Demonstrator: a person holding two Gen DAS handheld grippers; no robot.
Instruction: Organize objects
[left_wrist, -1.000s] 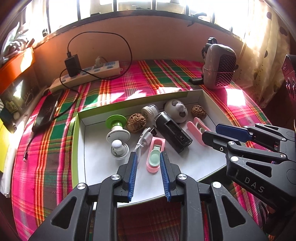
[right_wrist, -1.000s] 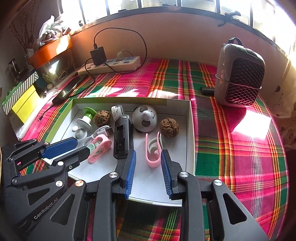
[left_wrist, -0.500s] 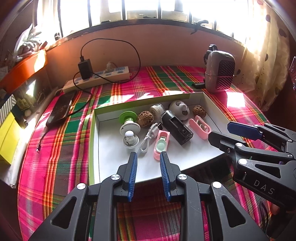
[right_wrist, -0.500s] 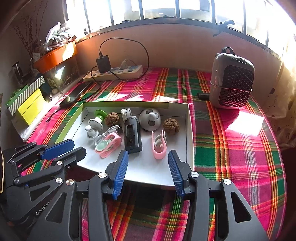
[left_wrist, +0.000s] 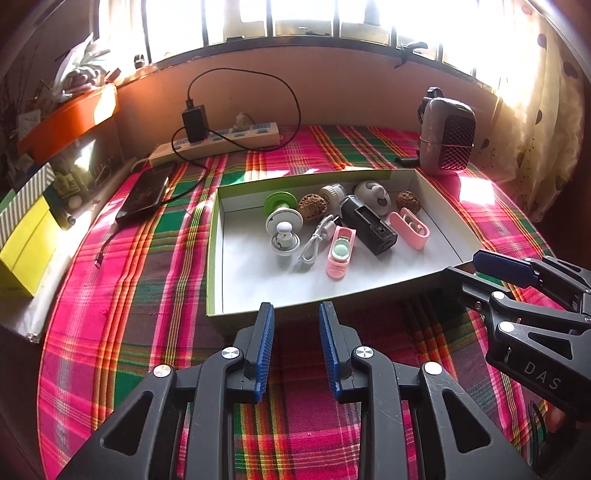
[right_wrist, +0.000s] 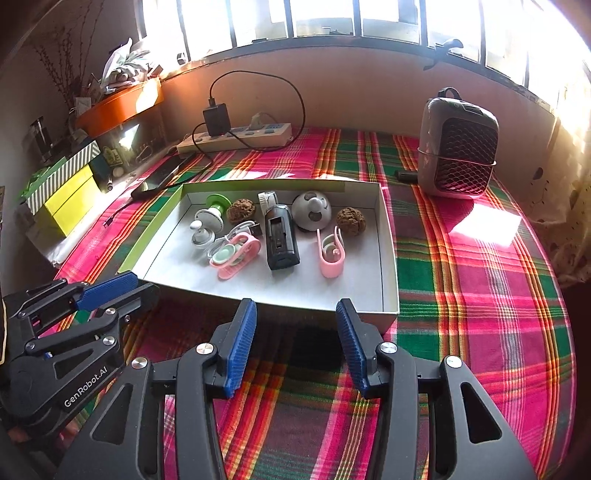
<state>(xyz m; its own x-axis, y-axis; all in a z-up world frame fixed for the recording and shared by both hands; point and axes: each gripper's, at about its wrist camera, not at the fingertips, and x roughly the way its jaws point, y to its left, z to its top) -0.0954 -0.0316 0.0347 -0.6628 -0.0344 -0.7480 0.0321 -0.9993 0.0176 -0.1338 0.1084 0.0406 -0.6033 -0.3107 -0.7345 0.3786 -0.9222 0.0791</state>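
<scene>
From the left wrist, the left gripper (left_wrist: 295, 347) hangs over the plaid cloth (left_wrist: 140, 280) with fingers narrowly parted and empty, the white tray (left_wrist: 258, 291) of small objects at twelve o'clock. From the right wrist, the right gripper (right_wrist: 295, 347) gapes wide and empty, the tray (right_wrist: 388, 258) at twelve o'clock, a black device (right_wrist: 280, 236) lying among pink clips.

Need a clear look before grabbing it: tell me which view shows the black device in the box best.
Right wrist view: the black device lies nearly head-on and unobstructed. Left wrist view shows it smaller, angled diagonally.
</scene>
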